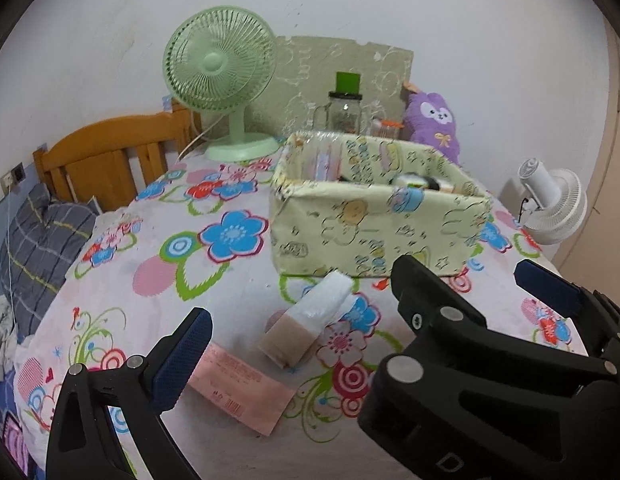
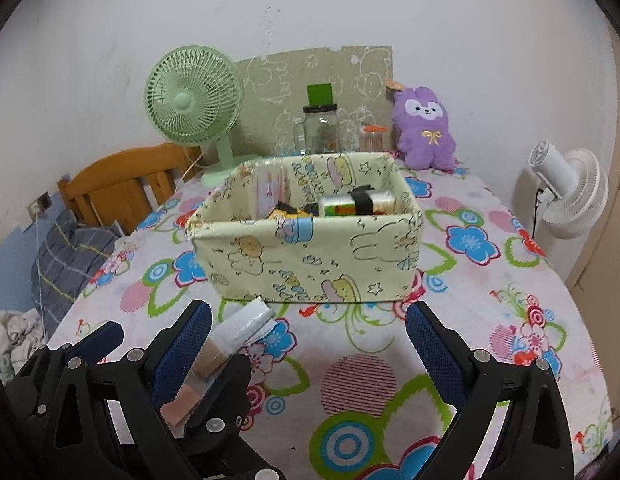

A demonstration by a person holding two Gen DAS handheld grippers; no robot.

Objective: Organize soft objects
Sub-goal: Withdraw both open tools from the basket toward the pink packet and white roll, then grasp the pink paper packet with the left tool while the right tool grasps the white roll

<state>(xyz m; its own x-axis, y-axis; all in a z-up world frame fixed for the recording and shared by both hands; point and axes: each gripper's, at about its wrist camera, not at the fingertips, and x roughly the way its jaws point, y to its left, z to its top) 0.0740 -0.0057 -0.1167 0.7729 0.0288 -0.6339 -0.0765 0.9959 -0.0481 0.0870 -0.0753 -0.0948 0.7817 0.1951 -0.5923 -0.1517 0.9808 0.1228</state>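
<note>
A small wrapped packet [image 1: 306, 320], white at one end and beige at the other, lies on the flowered cloth just in front of a pale yellow cartoon-print fabric box [image 1: 369, 216]. A flat pink packet [image 1: 238, 388] lies nearer, beside my left finger. My left gripper [image 1: 298, 300] is open and empty, with the white-beige packet between its spread fingers. My right gripper [image 2: 310, 344] is open and empty, right of the packet [image 2: 230, 340] and in front of the box [image 2: 310, 252]. The box holds several small packs.
A green desk fan [image 2: 194, 100], a glass jar [image 2: 321, 128] and a purple plush toy [image 2: 423, 128] stand behind the box by the wall. A white fan [image 2: 565, 196] stands at the right edge. A wooden bed headboard [image 1: 110, 160] and bedding are at the left.
</note>
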